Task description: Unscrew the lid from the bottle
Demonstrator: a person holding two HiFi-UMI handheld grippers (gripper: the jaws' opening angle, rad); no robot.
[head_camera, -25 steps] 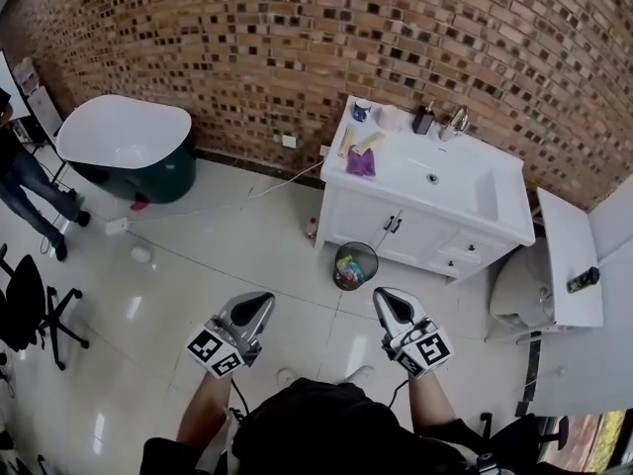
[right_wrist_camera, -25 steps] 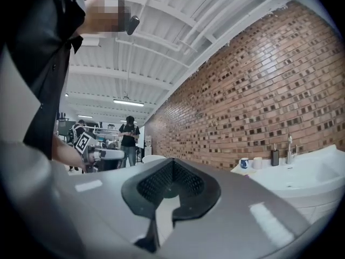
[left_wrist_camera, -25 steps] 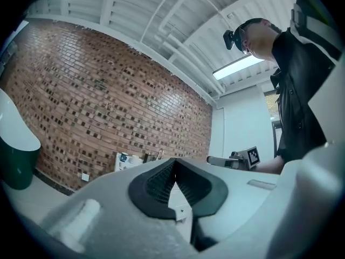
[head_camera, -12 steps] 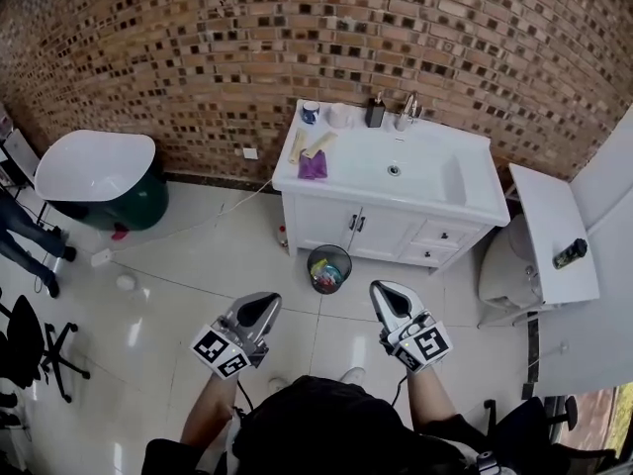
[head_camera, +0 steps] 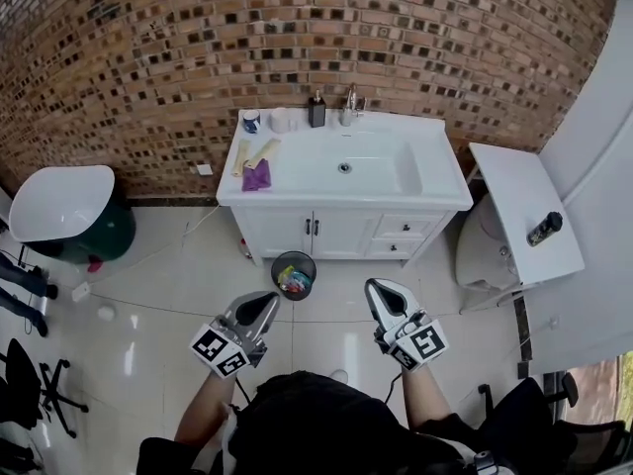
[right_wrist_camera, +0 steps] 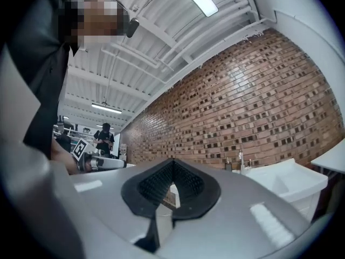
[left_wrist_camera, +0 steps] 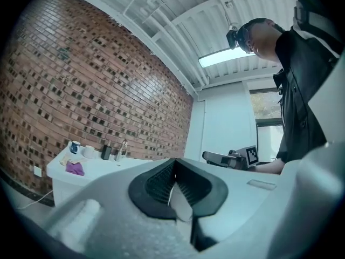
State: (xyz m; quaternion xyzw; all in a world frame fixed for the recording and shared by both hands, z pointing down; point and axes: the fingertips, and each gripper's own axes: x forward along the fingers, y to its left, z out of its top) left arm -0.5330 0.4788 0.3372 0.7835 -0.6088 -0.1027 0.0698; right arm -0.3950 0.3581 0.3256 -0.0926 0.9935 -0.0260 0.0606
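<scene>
Left claw (head_camera: 259, 307) and right claw (head_camera: 386, 295) are shut, empty; you've walked nearer the sink table (head_camera: 440, 174), but its dark bottle (head_camera: 316, 111) remains far.

Red-brown brick wall (head_camera: 297, 28), white sink cabinet (head_camera: 336, 234), purple cloth (head_camera: 256, 177), glossy white floor tiles (head_camera: 168, 295)

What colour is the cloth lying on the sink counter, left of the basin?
Purple. The cloth shows best in the head view.
</scene>
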